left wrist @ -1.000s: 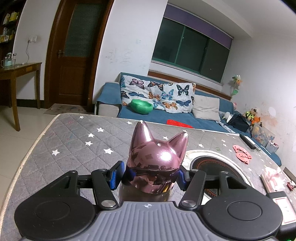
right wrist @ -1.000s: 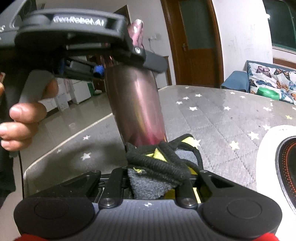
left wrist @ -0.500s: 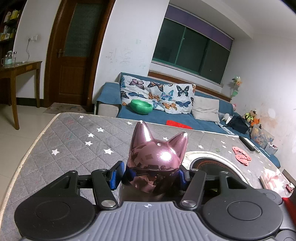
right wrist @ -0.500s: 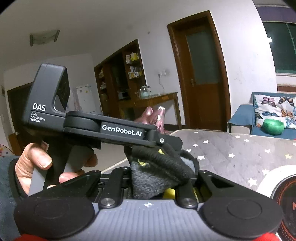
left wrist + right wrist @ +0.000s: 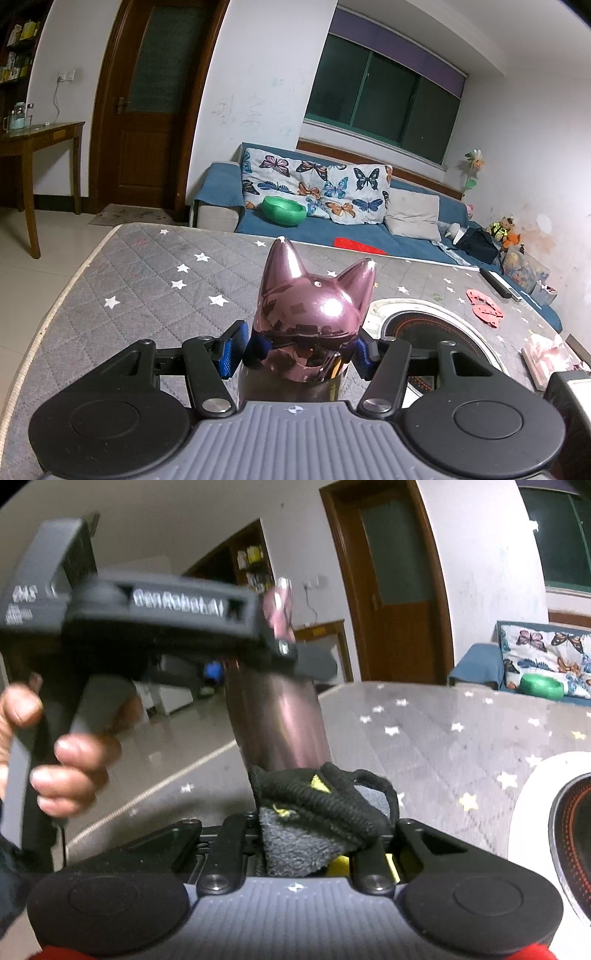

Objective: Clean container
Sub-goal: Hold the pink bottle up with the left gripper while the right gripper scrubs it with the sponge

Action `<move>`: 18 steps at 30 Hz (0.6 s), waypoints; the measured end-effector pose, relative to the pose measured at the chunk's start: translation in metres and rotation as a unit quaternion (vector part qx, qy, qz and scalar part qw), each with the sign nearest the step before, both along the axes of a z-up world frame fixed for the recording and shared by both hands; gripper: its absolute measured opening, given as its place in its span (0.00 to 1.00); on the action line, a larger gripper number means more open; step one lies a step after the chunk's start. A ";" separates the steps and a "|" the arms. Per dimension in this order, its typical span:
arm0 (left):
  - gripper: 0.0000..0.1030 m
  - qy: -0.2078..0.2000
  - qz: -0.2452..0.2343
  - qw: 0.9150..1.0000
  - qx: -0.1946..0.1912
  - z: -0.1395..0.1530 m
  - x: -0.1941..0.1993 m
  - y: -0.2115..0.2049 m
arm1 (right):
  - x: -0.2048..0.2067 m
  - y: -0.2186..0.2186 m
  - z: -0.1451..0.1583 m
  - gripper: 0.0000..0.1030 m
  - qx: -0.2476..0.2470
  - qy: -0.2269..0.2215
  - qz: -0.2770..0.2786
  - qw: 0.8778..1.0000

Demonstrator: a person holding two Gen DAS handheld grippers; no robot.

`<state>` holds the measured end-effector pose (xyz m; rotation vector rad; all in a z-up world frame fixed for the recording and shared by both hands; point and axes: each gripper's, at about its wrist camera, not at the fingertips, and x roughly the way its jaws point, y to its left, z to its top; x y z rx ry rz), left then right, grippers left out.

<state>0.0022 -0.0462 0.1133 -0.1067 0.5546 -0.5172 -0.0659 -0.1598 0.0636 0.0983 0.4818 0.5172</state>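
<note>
The container [image 5: 314,314] is glossy pink-mauve, and the cloth [image 5: 314,830] is grey fleece edged in black with yellow bits. The surface [image 5: 147,280] is grey, quilted, with white stars; the cushion [image 5: 325,192] shows butterflies.

Left hand-held gripper [image 5: 221,672] motion-blurred, its lettering unreadable, glossy pink cat-eared metal bottle [image 5: 277,720] base hidden behind grey-and-black fuzzy cloth [image 5: 314,823]
</note>
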 end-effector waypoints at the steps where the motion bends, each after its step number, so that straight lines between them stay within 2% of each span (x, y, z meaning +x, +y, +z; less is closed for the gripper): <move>1: 0.59 0.000 0.000 1.000 0.001 0.000 0.000 0.000 | 0.000 0.001 -0.003 0.18 -0.004 0.004 0.000 1.000; 8: 0.59 -0.004 -0.005 1.000 0.007 0.000 -0.003 0.000 | 0.002 0.006 -0.022 0.18 -0.024 0.040 0.001 0.999; 11: 0.59 -0.005 -0.007 1.000 0.008 0.000 -0.003 0.000 | 0.000 0.006 -0.019 0.18 -0.018 0.043 0.000 0.999; 14: 0.59 -0.004 -0.007 1.000 0.007 0.000 -0.001 0.001 | -0.002 0.004 -0.010 0.18 -0.011 0.029 0.000 1.000; 18: 0.59 -0.005 -0.009 1.000 0.008 0.000 0.000 0.000 | -0.013 0.001 0.015 0.18 0.002 -0.012 0.004 1.000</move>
